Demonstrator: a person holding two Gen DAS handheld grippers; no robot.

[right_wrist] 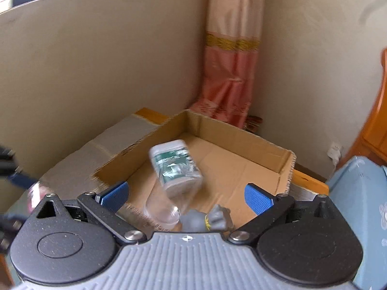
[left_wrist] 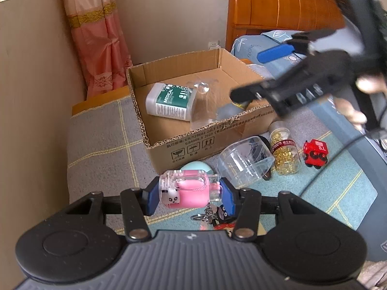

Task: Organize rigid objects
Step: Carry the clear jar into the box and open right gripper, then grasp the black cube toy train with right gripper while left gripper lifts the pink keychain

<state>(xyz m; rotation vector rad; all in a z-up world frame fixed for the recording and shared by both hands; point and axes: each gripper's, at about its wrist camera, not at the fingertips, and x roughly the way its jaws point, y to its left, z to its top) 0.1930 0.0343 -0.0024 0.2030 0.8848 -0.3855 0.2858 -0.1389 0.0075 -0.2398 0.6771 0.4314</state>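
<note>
Surface (left_wrist: pixel 101 145): a grey checked cloth carries the loose items, with open room to the left of the box and a crowded patch to its right.
Cardboard box (left_wrist: pixel 193 142): low-walled and open-topped, its raw corrugated rim is the edge to clear; the floor inside has bare room toward the back corner.
Right tongs (right_wrist: pixel 186 197): spread wide and empty above the box, over a white medical bottle (right_wrist: pixel 175 166), a clear cup (right_wrist: pixel 162 211) and a grey figure (right_wrist: pixel 205 218) lying inside.
Left tongs (left_wrist: pixel 191 192): closed on the pink charm case (left_wrist: pixel 186 191), pads at its two ends, short of the box's near wall.
Pink charm case: likely light, stiff, glossy plastic that could slip; the end-to-end grip looks sound, though the dangling keychain (left_wrist: pixel 210 215) may snag the rim.
Waiting outside the box: clear lidded tub (left_wrist: pixel 244 162), capsule jar (left_wrist: pixel 285 152), red toy train (left_wrist: pixel 315 153).
</note>
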